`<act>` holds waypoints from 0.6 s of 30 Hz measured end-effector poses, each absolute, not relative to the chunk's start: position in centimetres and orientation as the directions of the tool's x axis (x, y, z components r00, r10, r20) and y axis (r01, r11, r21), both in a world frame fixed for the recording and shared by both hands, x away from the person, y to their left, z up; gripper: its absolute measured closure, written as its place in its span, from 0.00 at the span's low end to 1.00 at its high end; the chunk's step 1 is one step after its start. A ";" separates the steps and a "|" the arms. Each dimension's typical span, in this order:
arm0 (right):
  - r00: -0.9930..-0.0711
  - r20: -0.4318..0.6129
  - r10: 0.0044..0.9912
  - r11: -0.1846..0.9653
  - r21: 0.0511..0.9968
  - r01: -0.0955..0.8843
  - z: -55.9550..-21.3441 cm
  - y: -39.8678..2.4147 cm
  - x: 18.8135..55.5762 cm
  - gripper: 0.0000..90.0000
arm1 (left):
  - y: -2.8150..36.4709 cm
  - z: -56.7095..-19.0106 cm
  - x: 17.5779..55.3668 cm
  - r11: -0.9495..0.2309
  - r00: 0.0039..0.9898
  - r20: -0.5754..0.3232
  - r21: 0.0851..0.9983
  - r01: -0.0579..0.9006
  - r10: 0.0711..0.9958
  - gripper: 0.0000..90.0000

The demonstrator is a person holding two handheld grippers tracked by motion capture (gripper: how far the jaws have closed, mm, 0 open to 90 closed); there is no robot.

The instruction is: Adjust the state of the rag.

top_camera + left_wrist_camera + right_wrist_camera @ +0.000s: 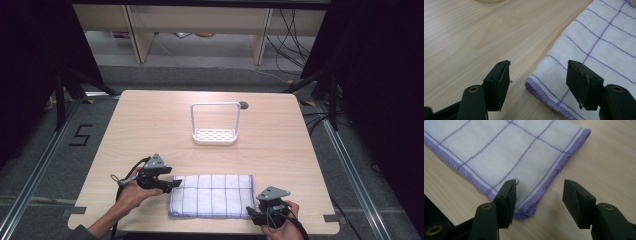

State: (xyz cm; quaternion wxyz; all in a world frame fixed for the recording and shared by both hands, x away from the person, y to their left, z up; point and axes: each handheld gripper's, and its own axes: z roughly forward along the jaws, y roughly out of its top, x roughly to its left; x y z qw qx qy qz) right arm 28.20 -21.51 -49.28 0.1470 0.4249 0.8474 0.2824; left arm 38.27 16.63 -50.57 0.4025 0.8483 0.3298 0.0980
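Pale wood-grain laminate covers the table [150, 125], which stands on grey carpet between dark curtains, and both tools sit at its near edge. At the near left, the left gripper [173, 183] is held in a hand [131, 195] with its jaws parted and nothing clamped; in the left gripper view its two black pads stand well apart on either side of the cloth's hemmed corner, one over bare wood, the other over the fabric, neither pressing on it. At the near right, the right gripper [254, 214] is likewise held open in the other hand [284, 226]; in the right gripper view its pads straddle another corner of the cloth without pinching it. Between the two tools lies the dishcloth [212, 195], white with a thin purple grid and a purple stitched hem, folded flat into a rectangle close to the table's front edge. Farther back, near the table's middle, stands a white wire rack [215, 124] with a perforated base and a tall loop frame, and behind it a grey cable port [243, 105] is set into the tabletop. On the floor to the left, black tape forms the numeral 5 [80, 135]. Beyond the table are light wooden desks [195, 22] with loose cables [290, 42] beneath them.
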 end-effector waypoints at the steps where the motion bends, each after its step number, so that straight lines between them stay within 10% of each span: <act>1: -0.596 -0.006 0.803 0.474 0.613 0.632 -49.0 -21.5 28.0 0.51 | 16.6 -50.7 38.3 -0.455 0.760 -0.108 0.743 0.490 0.641 0.39; 9: -0.595 0.008 0.803 0.477 0.590 0.651 -49.5 -21.3 27.6 0.51 | 16.1 -51.5 39.0 -0.492 0.782 -0.099 0.727 0.480 0.616 0.45; 18: -0.599 0.033 0.800 0.464 0.598 0.653 -49.9 -21.4 27.7 0.66 | 15.8 -51.5 38.5 -0.509 0.812 -0.119 0.724 0.465 0.571 0.75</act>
